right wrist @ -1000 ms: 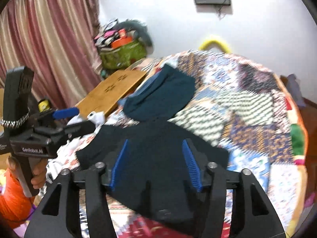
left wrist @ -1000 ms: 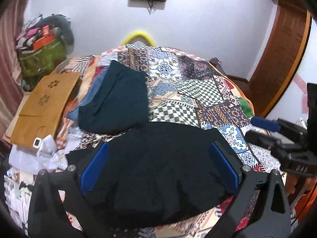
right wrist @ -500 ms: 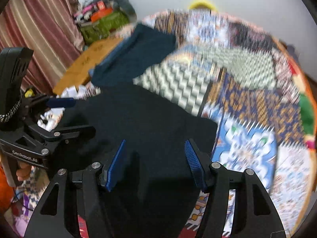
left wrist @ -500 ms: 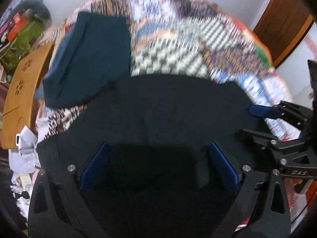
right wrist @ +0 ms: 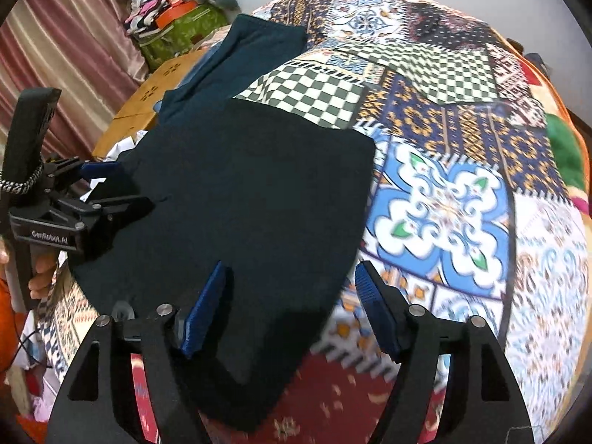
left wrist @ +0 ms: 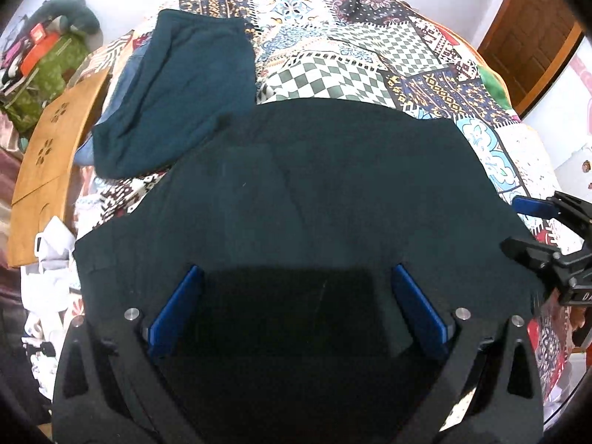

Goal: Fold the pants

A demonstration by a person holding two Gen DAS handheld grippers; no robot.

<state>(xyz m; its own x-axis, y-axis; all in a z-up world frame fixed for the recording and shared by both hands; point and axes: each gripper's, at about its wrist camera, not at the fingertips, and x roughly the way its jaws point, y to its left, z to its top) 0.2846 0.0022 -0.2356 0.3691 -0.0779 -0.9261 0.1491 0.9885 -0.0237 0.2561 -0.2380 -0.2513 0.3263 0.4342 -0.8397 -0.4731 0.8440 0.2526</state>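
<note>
Dark navy pants (left wrist: 314, 192) lie spread flat on the patchwork bedspread (left wrist: 355, 63); they also show in the right wrist view (right wrist: 244, 192). My left gripper (left wrist: 296, 292) is open just above the near part of the pants, blue pads wide apart. It shows from the side in the right wrist view (right wrist: 107, 188), near the pants' left edge. My right gripper (right wrist: 292, 292) is open over the pants' near right edge, one pad over cloth, one over bedspread. It shows at the right in the left wrist view (left wrist: 532, 218).
A folded teal garment (left wrist: 177, 92) lies on the bed behind the pants, on the left. A wooden board (left wrist: 48, 148) and a green bag with clutter (left wrist: 40, 70) stand left of the bed. A wooden door (left wrist: 532, 33) is at the far right.
Both grippers have tilted down and moved closer to the pants, which now fill more of each view. Both stay open. The pants lie as before.
</note>
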